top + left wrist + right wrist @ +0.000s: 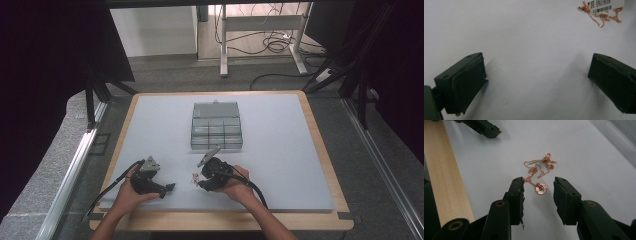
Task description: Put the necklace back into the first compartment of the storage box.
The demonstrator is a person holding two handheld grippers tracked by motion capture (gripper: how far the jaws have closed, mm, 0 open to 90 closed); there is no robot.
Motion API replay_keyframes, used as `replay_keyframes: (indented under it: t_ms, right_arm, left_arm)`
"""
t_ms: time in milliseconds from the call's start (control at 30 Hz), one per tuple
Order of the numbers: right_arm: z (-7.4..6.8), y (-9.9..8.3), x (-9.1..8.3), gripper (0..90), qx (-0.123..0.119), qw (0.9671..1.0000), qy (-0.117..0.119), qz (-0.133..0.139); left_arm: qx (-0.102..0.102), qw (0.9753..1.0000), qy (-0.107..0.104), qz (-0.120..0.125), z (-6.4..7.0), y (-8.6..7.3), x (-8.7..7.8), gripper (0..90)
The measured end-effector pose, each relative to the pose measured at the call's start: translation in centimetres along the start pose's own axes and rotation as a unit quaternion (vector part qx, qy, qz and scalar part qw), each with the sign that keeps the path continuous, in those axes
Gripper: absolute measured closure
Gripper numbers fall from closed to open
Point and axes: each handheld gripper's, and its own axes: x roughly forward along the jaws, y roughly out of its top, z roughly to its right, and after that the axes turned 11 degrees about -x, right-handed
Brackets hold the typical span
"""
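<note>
While our right gripper straddles the necklace's ring pendant with jaws parted, closing could perhaps pinch only thin chain and slip; our left gripper rests open

light: even, overhead | shadows: soft beneath fingers | surroundings: dark | high view: slightly soft, grainy

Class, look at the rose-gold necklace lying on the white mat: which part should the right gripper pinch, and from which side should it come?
Probably the ring pendant. It is the one rigid piece of the necklace; the chain is loose and tangled and would likely slip. The pendant lies flat on the mat between the open jaws of the right gripper, so come straight down from above and close across its rim.
</note>
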Motion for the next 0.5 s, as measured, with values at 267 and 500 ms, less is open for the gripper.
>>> replay_keyframes:
  t_ms: [267, 500]
  right_arm:
    - [0.2, 0.2, 0.7, 60.9, 0.003, 1.0000, 0.004, -0.006]
    - [0.4, 0.4, 1.5, 64.6, 0.003, 0.9997, 0.007, -0.022]
  left_arm:
    - [0.000, 1.0000, 0.000, 0.000, 0.0, 0.0, 0.0, 1.3]
    - [0.000, 1.0000, 0.000, 0.000, 0.0, 0.0, 0.0, 1.2]
